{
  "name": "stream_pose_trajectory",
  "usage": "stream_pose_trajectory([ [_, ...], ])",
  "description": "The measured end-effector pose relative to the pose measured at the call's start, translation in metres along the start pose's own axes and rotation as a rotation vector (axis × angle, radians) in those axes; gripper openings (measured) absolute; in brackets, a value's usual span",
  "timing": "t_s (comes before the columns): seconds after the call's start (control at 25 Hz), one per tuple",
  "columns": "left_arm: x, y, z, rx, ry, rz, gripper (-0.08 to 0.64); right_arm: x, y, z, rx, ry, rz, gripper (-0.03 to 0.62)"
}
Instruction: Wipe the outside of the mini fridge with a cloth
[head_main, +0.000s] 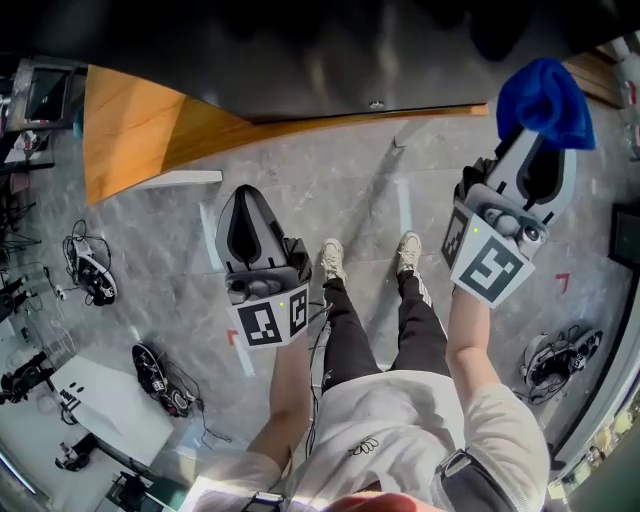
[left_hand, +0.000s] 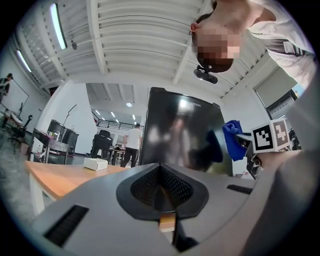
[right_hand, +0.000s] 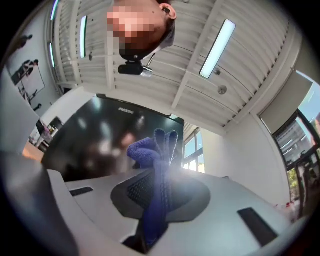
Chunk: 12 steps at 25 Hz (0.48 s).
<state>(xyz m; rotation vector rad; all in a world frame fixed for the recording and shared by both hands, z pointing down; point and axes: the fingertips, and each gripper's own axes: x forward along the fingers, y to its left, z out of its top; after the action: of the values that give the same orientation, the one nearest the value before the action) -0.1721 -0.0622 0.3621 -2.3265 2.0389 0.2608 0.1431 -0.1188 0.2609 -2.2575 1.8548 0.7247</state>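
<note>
Right tongs (head_main: 540, 150) clamp a bunched blue fabric cloth (head_main: 545, 98), left tongs (head_main: 247, 215) closed and empty; glossy black box-shaped mini fridge (left_hand: 182, 131) stands just ahead, where pressing the cloth flat should wipe evenly.

Wooden counter (head_main: 130, 130) and grey stone-patterned floor (head_main: 340, 190).
A small white box (left_hand: 95, 164) sits on the counter; tangled cables (head_main: 92, 272) lie on the floor.

Base of mini fridge (left_hand: 180, 130) hidden behind left claw (left_hand: 161, 175); door lettering too blurred to read. Lower end of blue cloth (right_hand: 147, 152) buried inside right claw (right_hand: 157, 187).
</note>
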Motion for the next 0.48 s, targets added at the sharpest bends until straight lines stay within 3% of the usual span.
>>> stream_pose_trajectory([
  [0.32,-0.025,0.037,-0.004,0.023,0.009,0.027,0.005,-0.034,0.151,0.019,0.312,0.022,0.27,0.061],
  [0.48,-0.04,0.06,-0.003,0.036,0.008,0.034,0.005,-0.036,0.229,0.024,0.391,0.023,0.344,0.061],
])
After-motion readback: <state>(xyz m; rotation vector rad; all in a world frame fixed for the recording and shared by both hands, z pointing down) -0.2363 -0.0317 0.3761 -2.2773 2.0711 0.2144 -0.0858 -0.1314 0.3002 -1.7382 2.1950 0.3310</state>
